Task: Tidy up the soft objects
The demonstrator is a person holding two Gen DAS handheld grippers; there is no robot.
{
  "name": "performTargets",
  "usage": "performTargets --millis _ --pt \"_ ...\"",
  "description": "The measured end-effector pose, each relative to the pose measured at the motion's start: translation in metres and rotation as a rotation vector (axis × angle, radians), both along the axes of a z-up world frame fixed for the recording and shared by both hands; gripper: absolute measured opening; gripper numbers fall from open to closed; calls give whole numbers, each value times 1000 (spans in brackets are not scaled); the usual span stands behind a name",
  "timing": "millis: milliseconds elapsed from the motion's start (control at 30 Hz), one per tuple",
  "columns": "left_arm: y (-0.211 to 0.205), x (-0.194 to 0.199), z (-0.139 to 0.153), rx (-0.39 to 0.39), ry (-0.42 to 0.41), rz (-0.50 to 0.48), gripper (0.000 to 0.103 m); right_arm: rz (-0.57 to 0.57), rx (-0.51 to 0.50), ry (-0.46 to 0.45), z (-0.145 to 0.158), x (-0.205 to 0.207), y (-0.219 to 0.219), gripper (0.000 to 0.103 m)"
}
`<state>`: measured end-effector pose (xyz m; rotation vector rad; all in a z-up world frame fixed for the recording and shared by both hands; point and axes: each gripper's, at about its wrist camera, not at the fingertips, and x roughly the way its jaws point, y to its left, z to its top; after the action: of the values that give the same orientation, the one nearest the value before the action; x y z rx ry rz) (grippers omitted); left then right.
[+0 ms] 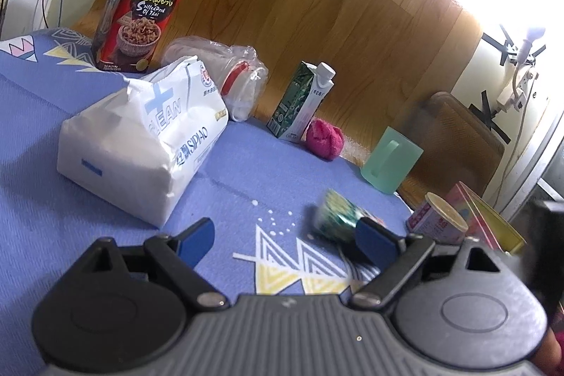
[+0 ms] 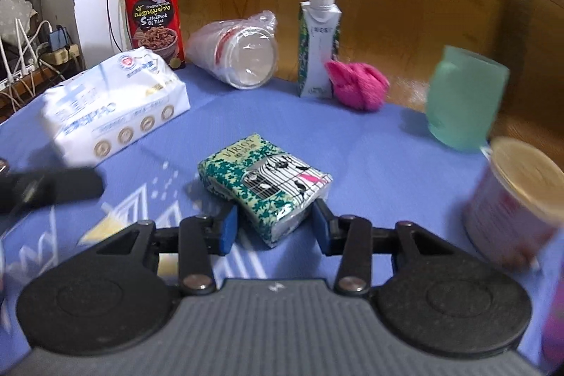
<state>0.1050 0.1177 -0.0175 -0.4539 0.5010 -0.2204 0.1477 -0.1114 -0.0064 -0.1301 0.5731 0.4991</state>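
The right gripper [image 2: 273,222] has its jaws clamped on the near end of the small tissue pack [image 2: 264,180], the green-and-white patterned one, blue pads pressing both sides. It sits mid-counter on the blue cloth [image 2: 370,157] with bare fabric all around it.

The left gripper [image 1: 282,235] hangs over the cloth with its jaws wide apart and nothing between them. From that view the small pack is a blur just past its right pad.

The big white tissue pack [image 2: 112,108] lies to the left, well apart from the small one. Along the far edge of the counter: red snack box [image 2: 155,16], a bagged stack of clear plastic cups [image 2: 236,55] lying on its side, a carton [image 2: 319,48] standing upright, and the pink towel ball [image 2: 357,85] touching the carton's base. The green mug [image 2: 465,97] stands near the right edge, and a pink can [image 2: 514,199] sits close on the right of the gripper. Most open room is the middle strip between the packs and that back row.
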Motion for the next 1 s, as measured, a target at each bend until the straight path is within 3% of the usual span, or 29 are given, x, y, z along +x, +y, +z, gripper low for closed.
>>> performTargets --millis 433,1000 --pt "-5 0 1 22 8 -22 90 -41 55 -8 -6 -75 -54 46" --pt "-20 0 2 97 7 -74 90 -65 111 -12 -7 -108 -73 46"
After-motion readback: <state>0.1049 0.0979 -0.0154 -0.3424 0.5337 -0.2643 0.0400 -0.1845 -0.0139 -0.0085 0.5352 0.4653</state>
